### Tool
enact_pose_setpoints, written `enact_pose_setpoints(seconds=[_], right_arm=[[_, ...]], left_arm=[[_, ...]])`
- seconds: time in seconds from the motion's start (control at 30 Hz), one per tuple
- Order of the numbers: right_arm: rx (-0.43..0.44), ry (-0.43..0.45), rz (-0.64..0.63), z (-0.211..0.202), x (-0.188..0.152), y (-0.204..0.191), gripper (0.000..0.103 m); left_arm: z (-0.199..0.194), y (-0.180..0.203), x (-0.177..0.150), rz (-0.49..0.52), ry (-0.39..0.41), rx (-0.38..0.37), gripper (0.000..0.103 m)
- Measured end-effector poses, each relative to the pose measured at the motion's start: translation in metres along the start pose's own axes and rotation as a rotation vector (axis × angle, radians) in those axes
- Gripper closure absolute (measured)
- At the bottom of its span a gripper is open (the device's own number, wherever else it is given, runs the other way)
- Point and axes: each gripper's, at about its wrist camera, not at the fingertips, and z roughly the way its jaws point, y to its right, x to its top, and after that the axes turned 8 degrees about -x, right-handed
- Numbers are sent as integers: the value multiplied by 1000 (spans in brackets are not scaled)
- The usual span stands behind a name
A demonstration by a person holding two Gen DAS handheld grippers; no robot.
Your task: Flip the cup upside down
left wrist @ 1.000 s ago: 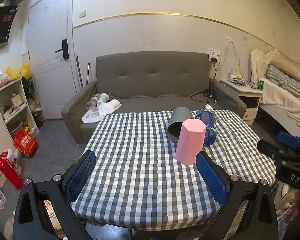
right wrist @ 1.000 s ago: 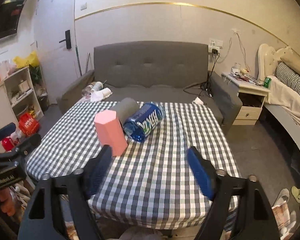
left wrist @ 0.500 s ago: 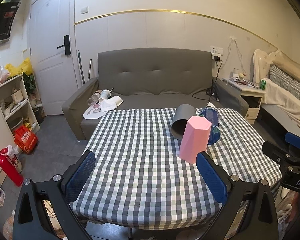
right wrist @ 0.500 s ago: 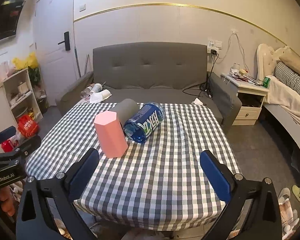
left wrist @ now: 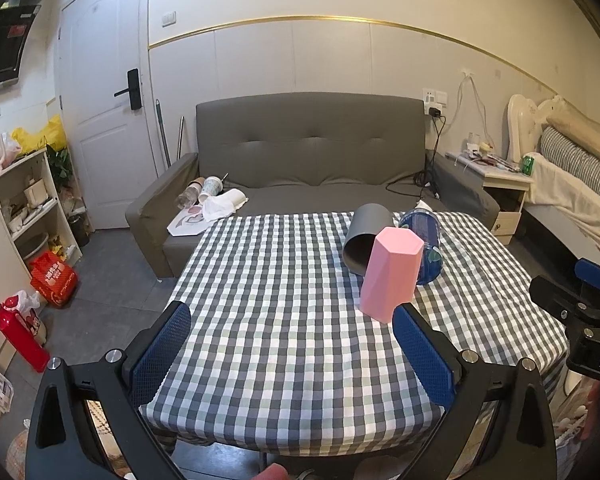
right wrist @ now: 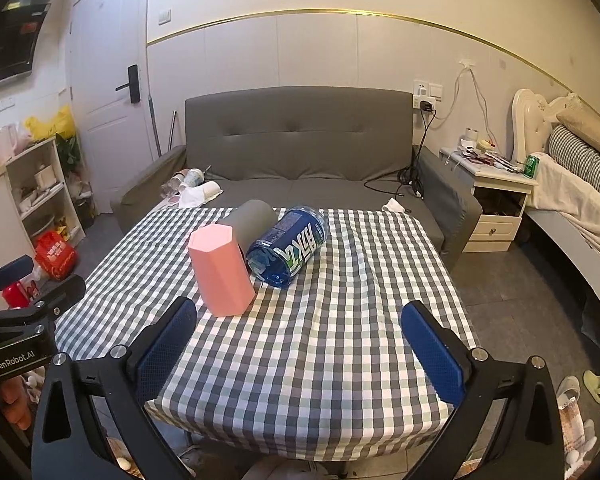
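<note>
A pink faceted cup [left wrist: 390,274] stands on the checked tablecloth [left wrist: 284,320], its closed end up; it also shows in the right wrist view [right wrist: 221,270]. A grey cup [left wrist: 365,237] lies on its side just behind it, open end toward me, seen in the right wrist view [right wrist: 252,222] too. My left gripper [left wrist: 296,354] is open and empty at the table's near edge, its right pad just in front of the pink cup. My right gripper [right wrist: 298,354] is open and empty, to the right of the pink cup.
A blue bottle [right wrist: 288,246] lies on its side against the grey cup. A grey sofa [left wrist: 308,168] stands behind the table. A bedside cabinet [right wrist: 496,200] and bed are at the right, shelves [left wrist: 24,208] at the left.
Both views pulled back and rose slightly from the table. My right gripper's jaws opened wider between one second ago and half a second ago. The cups and bottle stayed put.
</note>
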Motion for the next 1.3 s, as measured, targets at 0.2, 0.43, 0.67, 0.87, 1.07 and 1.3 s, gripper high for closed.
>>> enact_pose_setpoints(seconds=[0.2,0.43,0.67,0.87,1.07,1.3], right_arm=[[-3,0,0,-2,0,0,0],[-4,-4,-5,-3,1,-1,0],[-5,-8,-5,-4,1,-2,0],[-4,-8,-6,-4,1,-1,0],[-6,-10,-5,-3,1,-1,0],[-5,-10,-5,-3,1,-1,0]], left_arm=[[-1,0,-2,-6,9,5,0],[-3,-3,-2,-6,14,5,0],[-6,-5,-3,-15,25,-19,0],[-5,-5,-2,-13,17,-15,0],[-4,-5,-1,-14,15,-11,0],[-4,-5,-1,-13,15,-10,0]])
